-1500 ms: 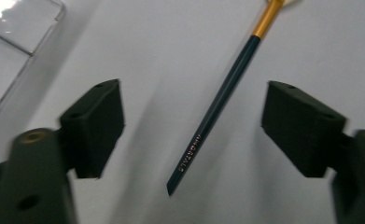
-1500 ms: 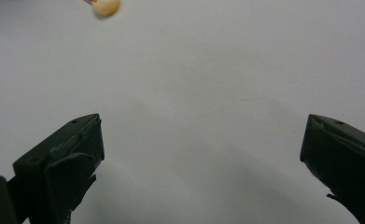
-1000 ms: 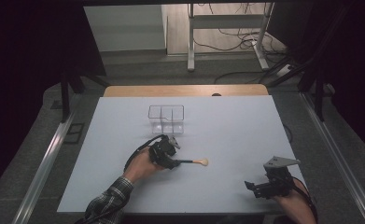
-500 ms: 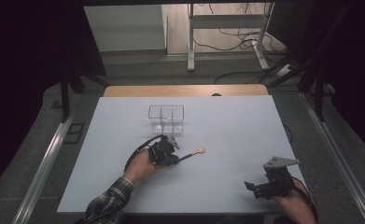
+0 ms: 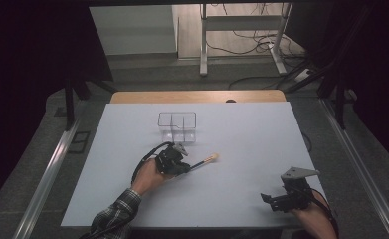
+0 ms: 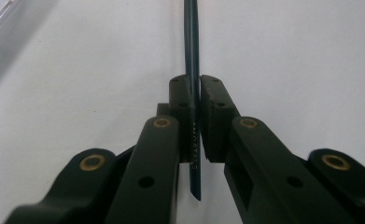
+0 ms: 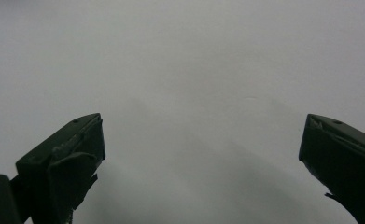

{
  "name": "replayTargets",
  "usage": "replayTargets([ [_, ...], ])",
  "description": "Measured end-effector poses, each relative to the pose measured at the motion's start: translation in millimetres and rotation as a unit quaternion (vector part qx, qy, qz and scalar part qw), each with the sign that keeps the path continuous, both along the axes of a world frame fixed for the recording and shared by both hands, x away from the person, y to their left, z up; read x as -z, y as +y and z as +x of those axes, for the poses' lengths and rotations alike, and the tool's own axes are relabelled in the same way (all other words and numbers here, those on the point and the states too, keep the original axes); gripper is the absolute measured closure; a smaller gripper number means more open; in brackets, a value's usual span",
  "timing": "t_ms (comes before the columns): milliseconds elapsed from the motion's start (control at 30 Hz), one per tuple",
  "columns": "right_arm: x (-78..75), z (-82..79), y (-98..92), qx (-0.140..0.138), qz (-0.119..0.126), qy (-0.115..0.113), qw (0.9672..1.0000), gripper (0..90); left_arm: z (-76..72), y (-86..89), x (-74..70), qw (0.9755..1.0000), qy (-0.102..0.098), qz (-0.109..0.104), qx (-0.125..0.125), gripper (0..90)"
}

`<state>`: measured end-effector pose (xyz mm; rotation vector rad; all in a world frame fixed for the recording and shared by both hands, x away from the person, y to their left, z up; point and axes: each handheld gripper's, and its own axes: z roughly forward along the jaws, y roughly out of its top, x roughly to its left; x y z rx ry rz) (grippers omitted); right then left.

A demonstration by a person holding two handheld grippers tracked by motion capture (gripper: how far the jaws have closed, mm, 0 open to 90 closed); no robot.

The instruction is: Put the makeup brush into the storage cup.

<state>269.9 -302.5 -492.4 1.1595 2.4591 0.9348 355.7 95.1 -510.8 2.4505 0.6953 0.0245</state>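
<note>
- Left gripper: jaws pinching the dark handle of a brush, near the clear box.
- Right gripper: jaws spread, over the bare white table.

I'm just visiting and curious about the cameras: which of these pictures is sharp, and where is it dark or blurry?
High view: the white table is evenly lit, its surroundings nearly black. Left gripper view: the dark handle pinched between the jaws is fairly sharp, with the nearest arms softer. Right gripper view: grey, dim, with soft shadows on the table.
</note>
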Motion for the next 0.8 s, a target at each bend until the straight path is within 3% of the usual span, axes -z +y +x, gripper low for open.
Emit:
replayTargets([
  [467,-2.7,-0.4,-0.5,0.000,0.012,-0.012,0.9999,0.0,-11.6,14.7,-9.7,0.9980,-0.018,-0.056,-0.021,84.5],
  [800,-6.5,-0.9,-1.1,0.002,0.028,-0.022,0.9994,0.0,-27.8,22.4,-17.3,0.9947,-0.033,-0.092,-0.032,84.5],
])
